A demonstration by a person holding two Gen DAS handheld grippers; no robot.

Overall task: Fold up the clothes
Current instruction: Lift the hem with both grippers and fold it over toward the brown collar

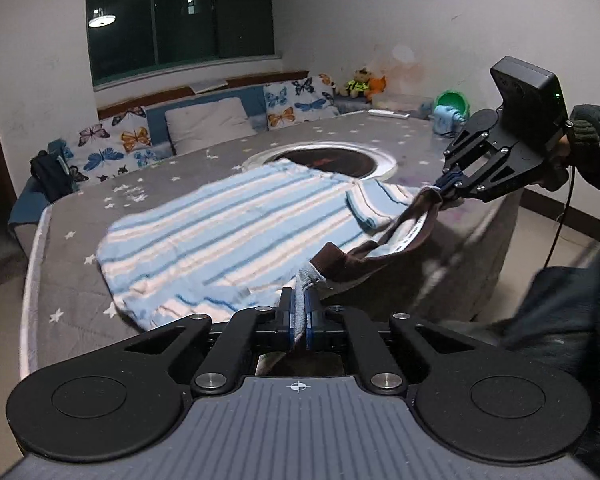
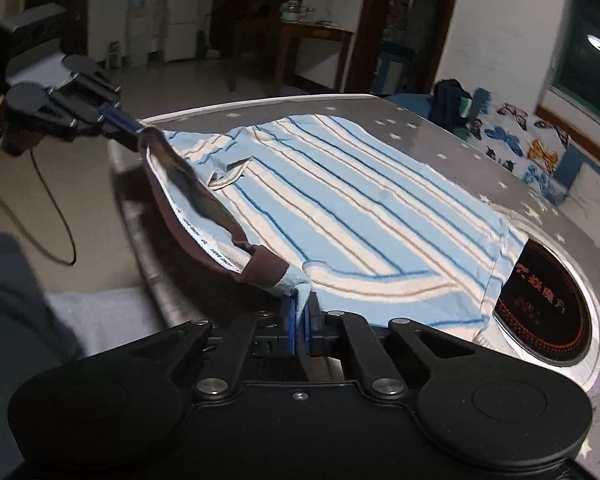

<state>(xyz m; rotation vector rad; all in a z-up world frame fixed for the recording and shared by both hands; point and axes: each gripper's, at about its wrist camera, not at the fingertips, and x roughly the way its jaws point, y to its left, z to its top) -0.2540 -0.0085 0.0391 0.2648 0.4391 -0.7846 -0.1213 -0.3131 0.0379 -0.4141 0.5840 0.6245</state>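
Tongs, two pairs, black linkage arms with blue pads. Left tongs [image 1: 298, 312]: jaws drawn narrow, pinching a pale blue corner of the shirt beside its collar. Right tongs [image 2: 299, 320]: jaws likewise narrow, nipping the matching corner on the other side of the collar. Each pair shows in the other's camera, at about 2 o'clock in the left view and 10 o'clock in the right.

Shirt [image 1: 228, 224]: short-sleeved, knit, pale blue with cream bands and thin darker blue lines; soft, limp, lightly rumpled. Collar [image 1: 384, 248]: dark brown, lined with pale tape bearing small print too fine to read, hanging slack as a sagging band between the two grips. Body of the shirt lies spread flat on the table, running away from the collar toward 11 o'clock in the left view; one sleeve [image 1: 370, 206] lies turned in over the body near the right-hand grip. No crosswise fold shows.

Table [image 1: 72, 216]: covered in grey quilted cloth printed with white stars, with a round dark glass hob [image 1: 332, 162] set in a pale ring; the shirt's far hem overlaps its edge.

Step in hand, as judged: shoulders held and lifted at the collar end, which fits either laying the shirt out flat or starting to carry the top toward the hem. Next move calls for even tension between both grips, level height, and cloth kept free of creases.
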